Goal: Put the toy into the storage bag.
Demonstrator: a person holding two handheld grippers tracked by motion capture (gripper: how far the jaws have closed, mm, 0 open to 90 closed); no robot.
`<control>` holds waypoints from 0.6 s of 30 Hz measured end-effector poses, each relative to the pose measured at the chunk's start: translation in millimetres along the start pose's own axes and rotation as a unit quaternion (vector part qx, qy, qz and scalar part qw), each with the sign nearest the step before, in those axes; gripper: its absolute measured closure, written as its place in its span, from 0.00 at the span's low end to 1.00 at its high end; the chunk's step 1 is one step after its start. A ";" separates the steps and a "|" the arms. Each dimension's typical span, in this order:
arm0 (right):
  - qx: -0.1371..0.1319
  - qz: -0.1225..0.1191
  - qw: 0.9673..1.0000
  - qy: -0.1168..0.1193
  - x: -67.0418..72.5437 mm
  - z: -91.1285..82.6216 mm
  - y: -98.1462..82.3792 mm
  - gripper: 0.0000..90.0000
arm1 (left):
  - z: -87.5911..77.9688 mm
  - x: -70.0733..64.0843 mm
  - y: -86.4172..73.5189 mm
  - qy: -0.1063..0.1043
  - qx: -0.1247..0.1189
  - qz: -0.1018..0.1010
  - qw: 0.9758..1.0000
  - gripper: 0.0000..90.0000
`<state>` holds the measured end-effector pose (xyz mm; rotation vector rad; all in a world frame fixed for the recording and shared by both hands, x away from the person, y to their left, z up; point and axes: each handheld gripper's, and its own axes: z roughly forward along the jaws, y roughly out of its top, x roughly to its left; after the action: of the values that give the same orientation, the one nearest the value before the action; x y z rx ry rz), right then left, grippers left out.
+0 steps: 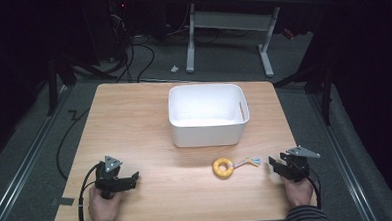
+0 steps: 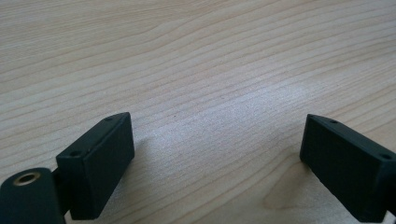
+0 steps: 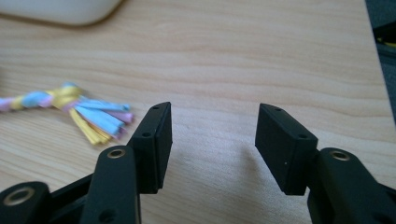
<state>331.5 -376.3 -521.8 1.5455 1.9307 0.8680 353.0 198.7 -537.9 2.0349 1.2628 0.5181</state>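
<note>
A yellow ring toy (image 1: 223,167) with a braided tail of blue, yellow and pink strands (image 1: 249,162) lies on the wooden table (image 1: 134,118), in front of a white bin (image 1: 207,114). My right gripper (image 1: 275,166) rests near the table's right front, just right of the tail, its jaws partly apart with bare wood between them. In the right gripper view the gripper (image 3: 212,135) has the tassel (image 3: 95,116) lying to the left of its jaws. My left gripper (image 1: 132,180) sits at the left front, jaws wide apart over bare table (image 2: 215,140).
The white bin stands empty-looking at the table's middle back. The table's right edge (image 3: 376,56) runs close beside my right gripper. Desk legs and cables lie on the floor beyond the table.
</note>
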 end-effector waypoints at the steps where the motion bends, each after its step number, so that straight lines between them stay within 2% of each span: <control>1: 0.000 0.000 1.000 0.000 0.0 0.0 0.0 0.52 | 0.0 0.0 0.0 0.000 0.000 0.000 1.000 0.11; 2: -0.018 -0.004 1.000 0.001 2.2 -5.7 1.0 0.54 | 0.0 0.0 0.0 0.000 0.000 0.000 1.000 0.11; 4: -0.026 -0.006 1.000 0.007 6.0 -9.8 2.3 0.55 | 0.0 0.0 0.0 0.000 0.000 0.000 1.000 0.11; 6: -0.028 -0.009 1.000 0.012 8.2 -11.2 3.0 0.56 | 0.0 0.0 0.0 0.000 0.000 0.000 1.000 0.11; 10: -0.028 -0.033 0.999 0.028 21.4 -14.3 8.2 0.57 | -0.1 0.1 0.0 0.000 0.000 -0.001 1.000 0.12; 12: -0.028 -0.033 0.999 0.032 23.6 -14.5 8.9 0.57 | -0.1 0.1 0.0 0.000 0.000 -0.001 1.000 0.12; 18: -0.030 -0.041 0.996 0.069 40.4 -14.4 16.2 0.57 | -0.1 0.1 0.0 0.000 0.000 -0.001 1.000 0.12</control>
<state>322.7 -336.9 -500.2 1.3943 2.0308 1.0114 352.9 198.8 -537.8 2.0333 1.2637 0.5182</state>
